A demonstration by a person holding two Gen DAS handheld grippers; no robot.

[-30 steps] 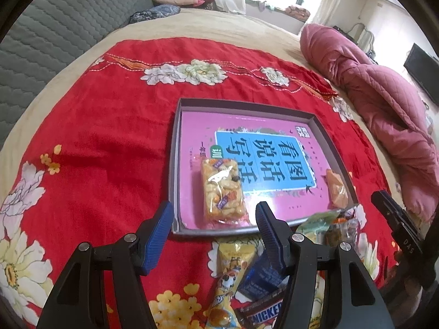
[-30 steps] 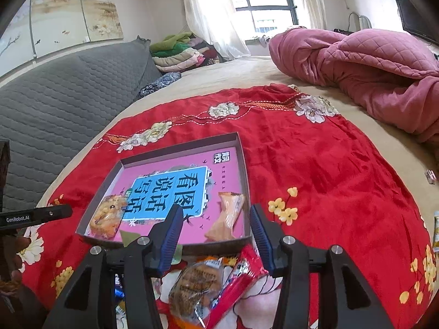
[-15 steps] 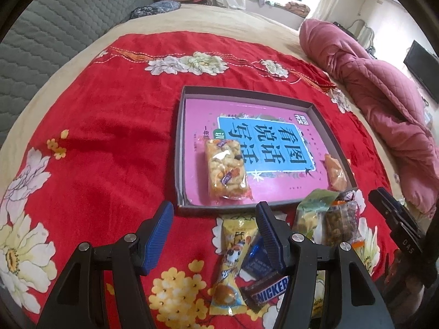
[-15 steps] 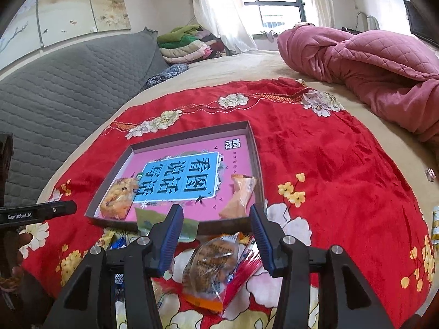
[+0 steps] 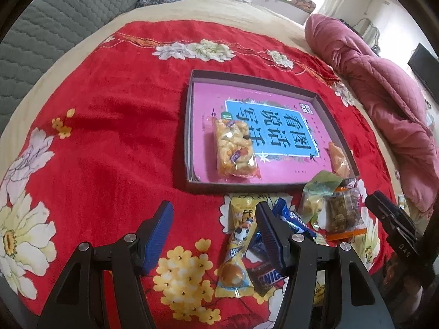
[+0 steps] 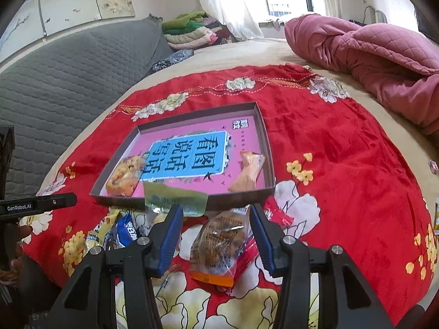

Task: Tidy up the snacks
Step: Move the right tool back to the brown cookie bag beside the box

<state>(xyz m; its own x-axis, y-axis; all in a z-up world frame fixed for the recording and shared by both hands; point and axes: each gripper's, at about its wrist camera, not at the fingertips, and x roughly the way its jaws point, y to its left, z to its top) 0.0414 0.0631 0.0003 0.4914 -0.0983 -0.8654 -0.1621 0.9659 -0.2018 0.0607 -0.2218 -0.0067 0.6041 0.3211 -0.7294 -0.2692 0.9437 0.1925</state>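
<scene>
1. We see our left gripper (image 5: 215, 229) with its jaws parted and nothing between them, hovering over the red floral cloth (image 5: 109, 137).
2. Just ahead of it lies the shallow tray (image 5: 189, 126), holding a nut brittle pack (image 5: 234, 149) and, at the far right corner, an orange wrapped snack (image 5: 338, 159).
3. Right of its right finger sit loose snacks: a yellow cartoon packet (image 5: 237, 249), a blue wrapper (image 5: 293, 218) and a Snickers bar (image 5: 267, 277), partly hidden behind that finger.
4. Our right gripper (image 6: 216, 229) also stands open; a clear-wrapped oat bar (image 6: 219, 242) lies between its fingers, though we cannot tell if it is touched.
5. A green packet (image 6: 175, 197) rests just beyond its left finger, against the tray's near wall.
</scene>
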